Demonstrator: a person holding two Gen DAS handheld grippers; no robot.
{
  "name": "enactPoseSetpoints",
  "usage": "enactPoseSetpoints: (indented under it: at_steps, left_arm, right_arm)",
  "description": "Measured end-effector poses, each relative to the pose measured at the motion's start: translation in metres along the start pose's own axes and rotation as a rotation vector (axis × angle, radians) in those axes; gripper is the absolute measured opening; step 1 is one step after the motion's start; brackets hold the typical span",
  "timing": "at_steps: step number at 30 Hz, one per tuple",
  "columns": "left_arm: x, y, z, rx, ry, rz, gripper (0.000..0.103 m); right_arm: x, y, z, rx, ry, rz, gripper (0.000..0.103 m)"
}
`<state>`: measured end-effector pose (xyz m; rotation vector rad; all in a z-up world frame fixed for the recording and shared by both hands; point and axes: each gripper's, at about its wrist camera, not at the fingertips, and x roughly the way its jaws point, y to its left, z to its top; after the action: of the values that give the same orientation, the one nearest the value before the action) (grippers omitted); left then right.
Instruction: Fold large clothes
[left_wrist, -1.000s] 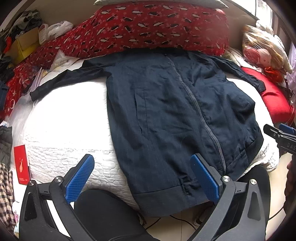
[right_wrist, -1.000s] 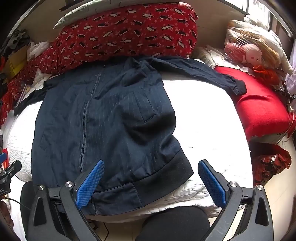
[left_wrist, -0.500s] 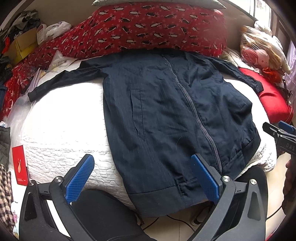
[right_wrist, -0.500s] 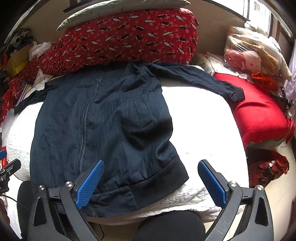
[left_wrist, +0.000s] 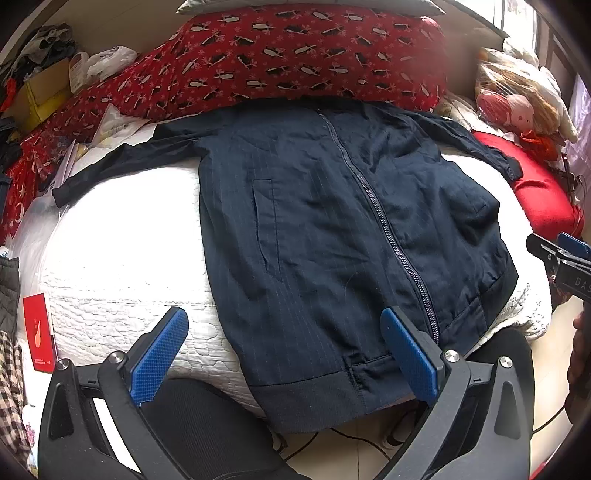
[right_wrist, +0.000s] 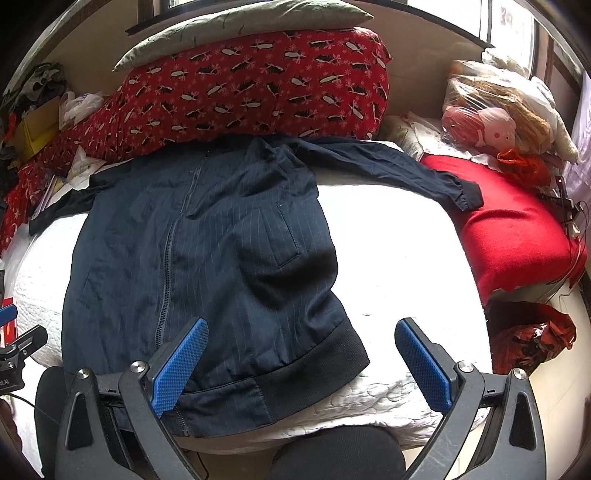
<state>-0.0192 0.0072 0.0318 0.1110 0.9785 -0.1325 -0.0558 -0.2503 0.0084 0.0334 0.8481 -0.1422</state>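
Both tongs hanging spread over the flat jacket, fold not yet started.

Left wrist view: the left tongs (left_wrist: 284, 350) are drifting left, empty, as the dark navy zip-front jacket (left_wrist: 332, 240) slides toward frame centre on the white quilted bed (left_wrist: 122, 258). Right wrist view: the right tongs (right_wrist: 301, 363) are lifting slightly, spread and empty; the jacket's right sleeve (right_wrist: 399, 173) is lying upper right, likely first to fold.

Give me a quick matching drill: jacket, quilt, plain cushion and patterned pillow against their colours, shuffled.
Things:
1. jacket
2. quilt
3. plain cushion
4. patterned pillow

Colours:
A. solid red
B. navy
C. red with black and white print
D. white

Pairs: 1-B, 2-D, 3-A, 4-C
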Motion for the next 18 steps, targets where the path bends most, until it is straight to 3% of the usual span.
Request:
enactPoseSetpoints:
  at_steps: [18]
  left_arm:
    - [0.0075,-0.0011,0.0018,-0.007,0.019,-0.002,0.103]
  right_arm:
    - [0.0062,0.0032,0.0013,-0.008,0.017,-0.003,0.101]
